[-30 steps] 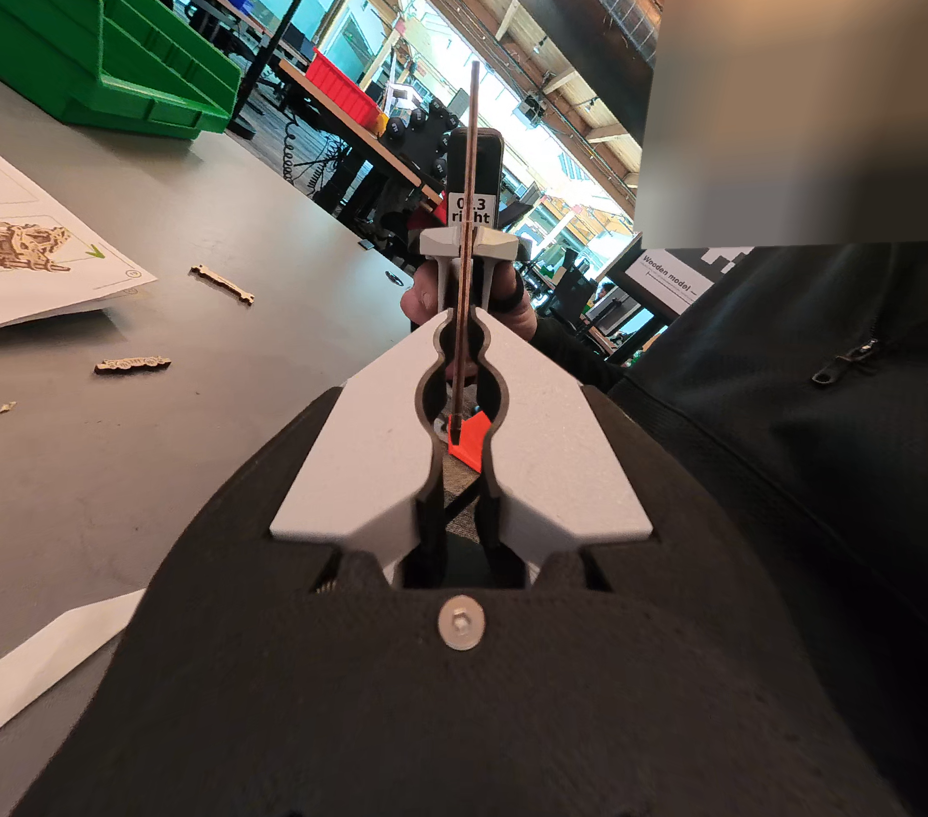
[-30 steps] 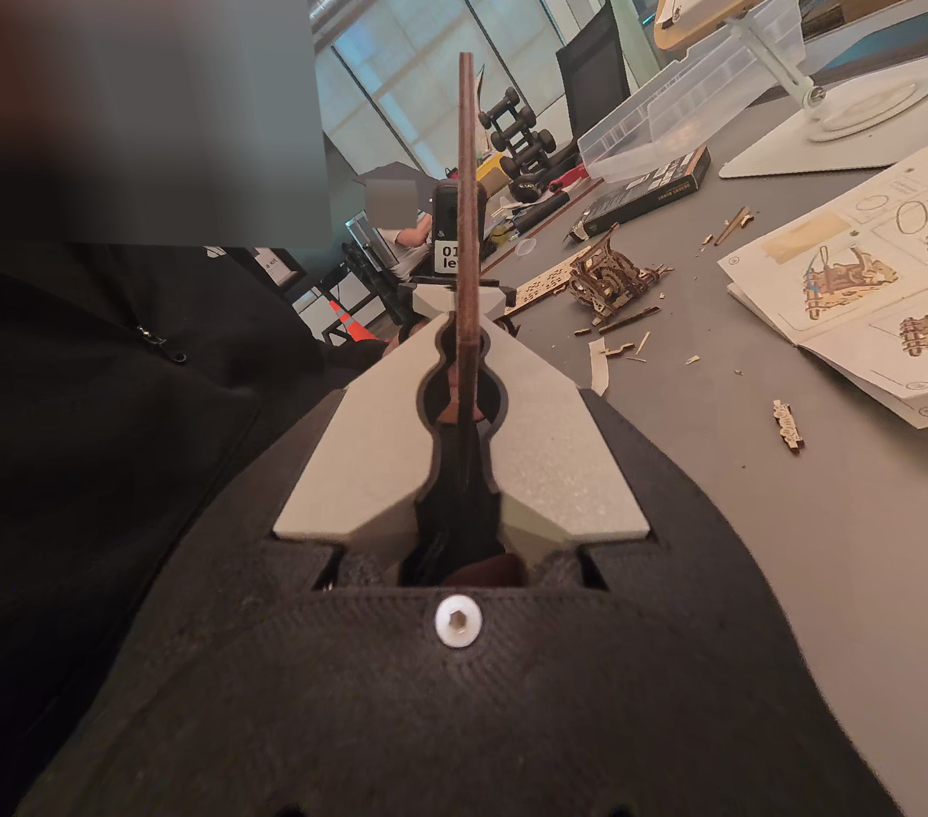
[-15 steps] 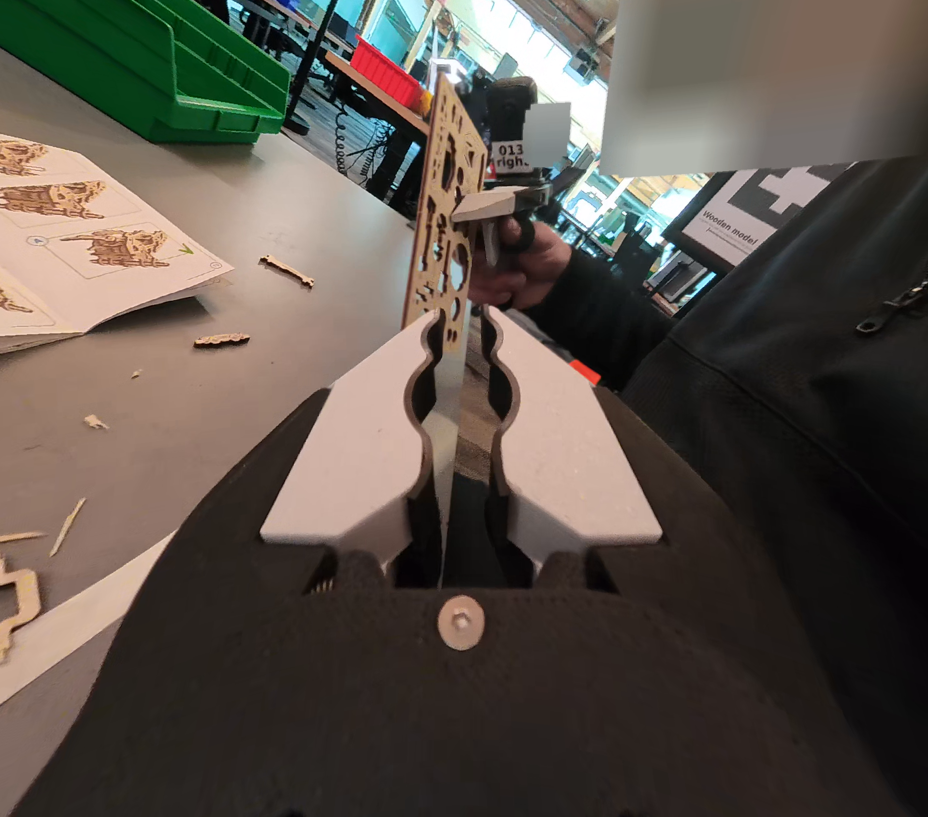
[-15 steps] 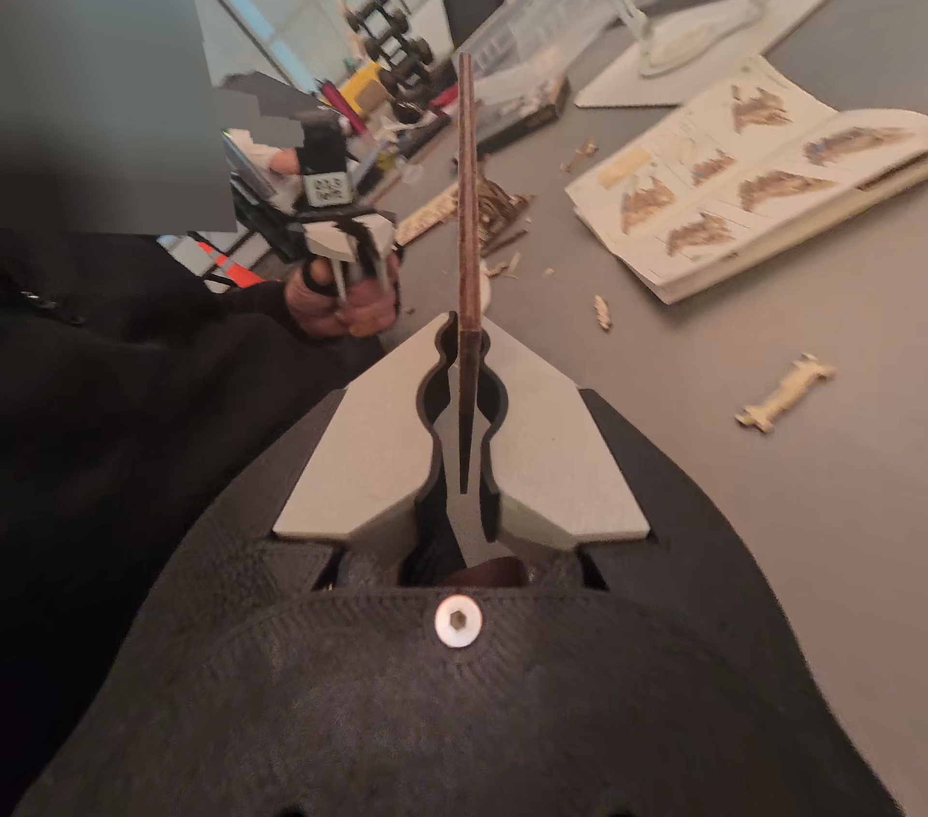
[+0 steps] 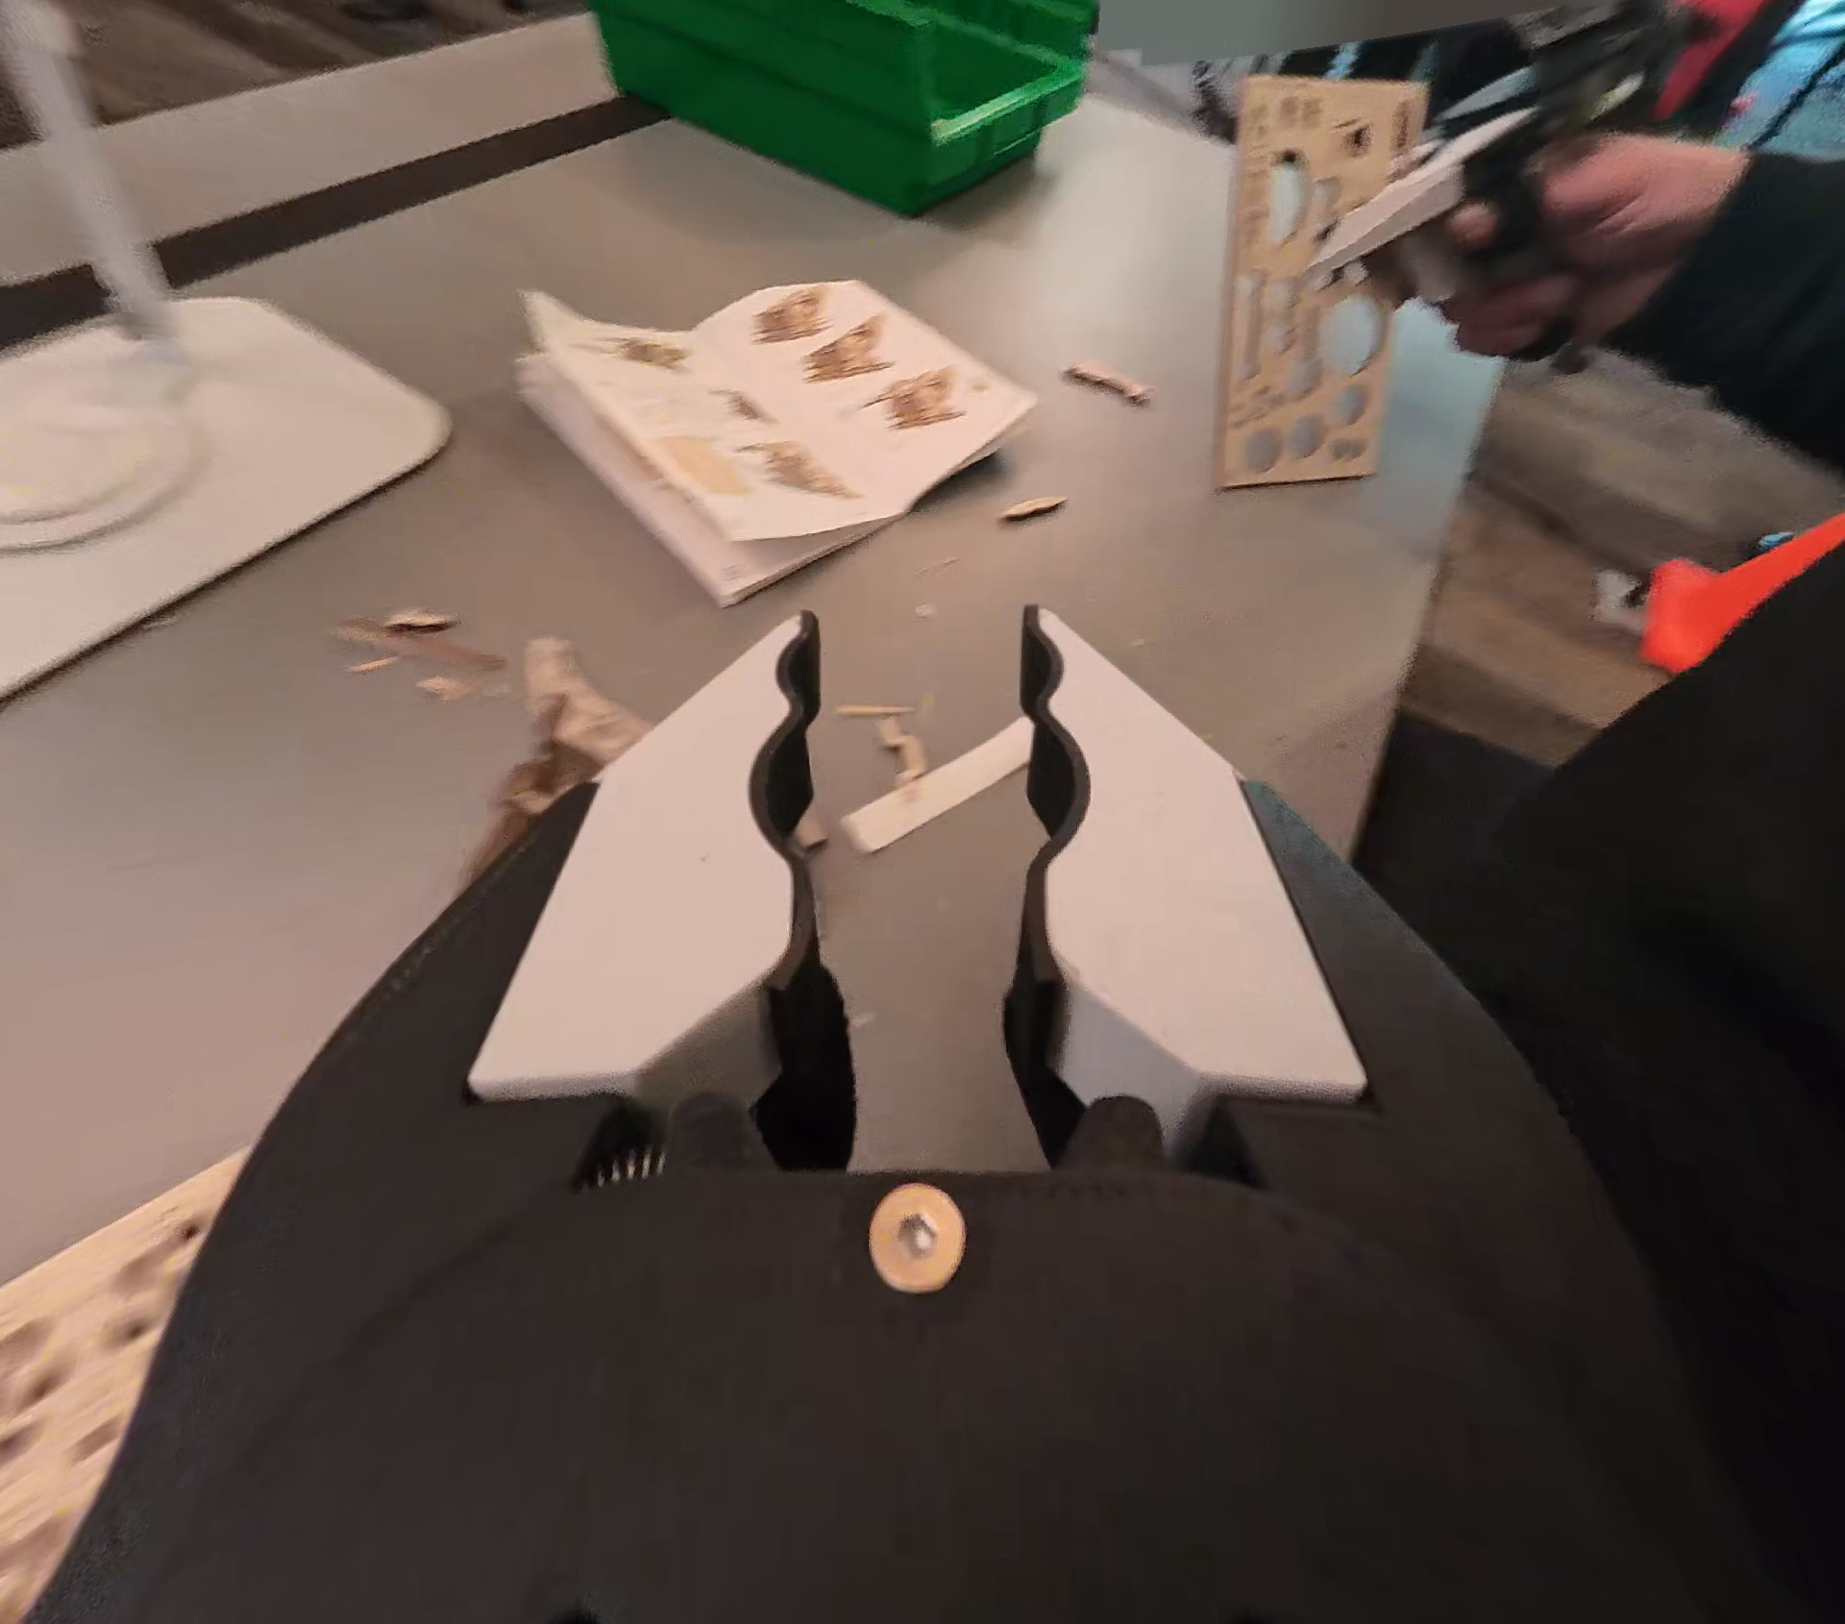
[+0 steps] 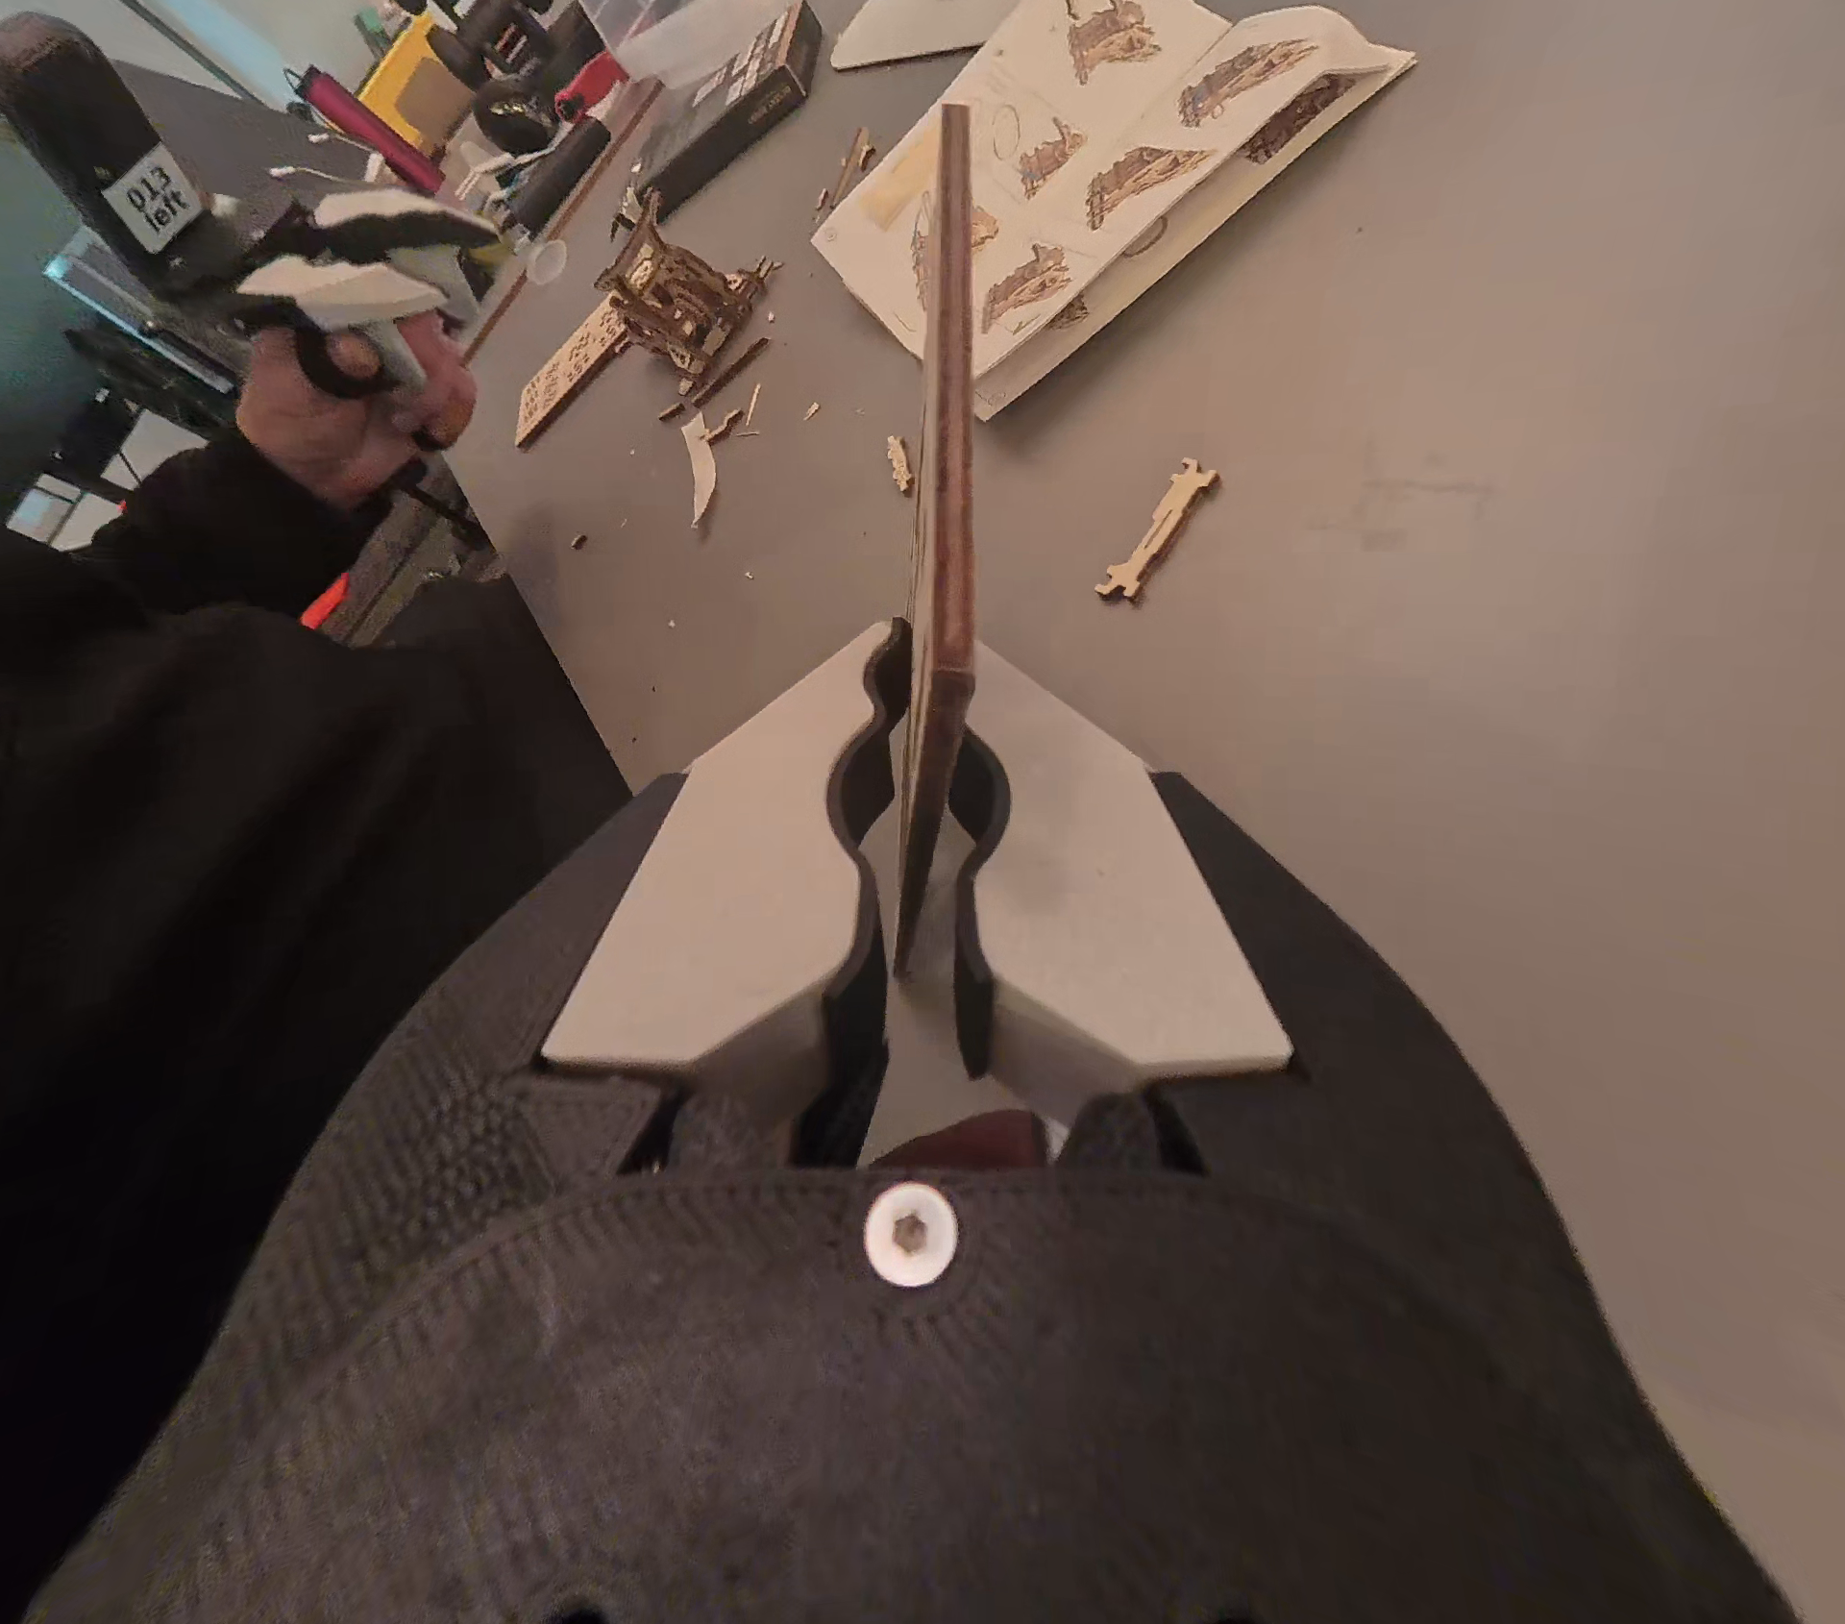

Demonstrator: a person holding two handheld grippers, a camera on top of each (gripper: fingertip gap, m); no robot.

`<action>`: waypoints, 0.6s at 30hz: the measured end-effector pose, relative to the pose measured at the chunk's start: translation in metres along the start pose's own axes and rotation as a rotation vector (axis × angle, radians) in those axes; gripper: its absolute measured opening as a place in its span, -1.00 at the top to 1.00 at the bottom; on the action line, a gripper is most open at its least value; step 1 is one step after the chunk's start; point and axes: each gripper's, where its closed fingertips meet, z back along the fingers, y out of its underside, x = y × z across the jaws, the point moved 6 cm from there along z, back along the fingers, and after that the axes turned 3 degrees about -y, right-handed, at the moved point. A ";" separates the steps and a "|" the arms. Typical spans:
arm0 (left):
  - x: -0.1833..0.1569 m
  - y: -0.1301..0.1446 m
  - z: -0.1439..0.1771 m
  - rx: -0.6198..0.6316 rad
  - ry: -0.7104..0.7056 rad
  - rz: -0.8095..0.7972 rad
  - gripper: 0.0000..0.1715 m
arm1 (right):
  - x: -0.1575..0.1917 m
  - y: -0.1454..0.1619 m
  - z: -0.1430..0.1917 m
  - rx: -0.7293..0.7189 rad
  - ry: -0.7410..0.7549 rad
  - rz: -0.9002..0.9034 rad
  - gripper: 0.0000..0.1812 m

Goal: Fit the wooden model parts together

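Right gripper (image 6: 923,777): fingers clamped on thin laser-cut plywood parts sheet (image 6: 943,418), held edge-on at frame centre, above the grey surface (image 6: 1498,678). Left gripper (image 5: 919,777): fingers wide apart, empty. Partly built brown wooden model (image 6: 679,298) sits upper left, unattached; loose flat wooden strut (image 6: 1158,528) centre right. Judgement: assembly early, most fitting remains.

My left tongs (image 5: 921,678) have two pale grey fingers with wavy black inner pads, on a black textured body with one silver hex screw. My right tongs (image 6: 923,668) look the same. My sleeves (image 6: 200,538) and jacket are black.
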 end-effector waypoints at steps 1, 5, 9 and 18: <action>0.014 -0.001 0.006 0.023 -0.038 -0.011 0.50 | -0.002 0.000 0.000 0.000 0.005 -0.003 0.97; 0.061 0.015 0.013 0.177 -0.151 -0.053 0.25 | -0.006 0.000 0.001 -0.002 0.017 -0.017 0.97; 0.076 0.035 0.000 0.285 -0.101 -0.028 0.24 | -0.009 0.000 0.000 -0.003 0.032 -0.025 0.96; 0.067 0.059 -0.009 0.357 -0.122 0.086 0.44 | -0.011 0.000 -0.001 0.007 0.056 -0.066 0.96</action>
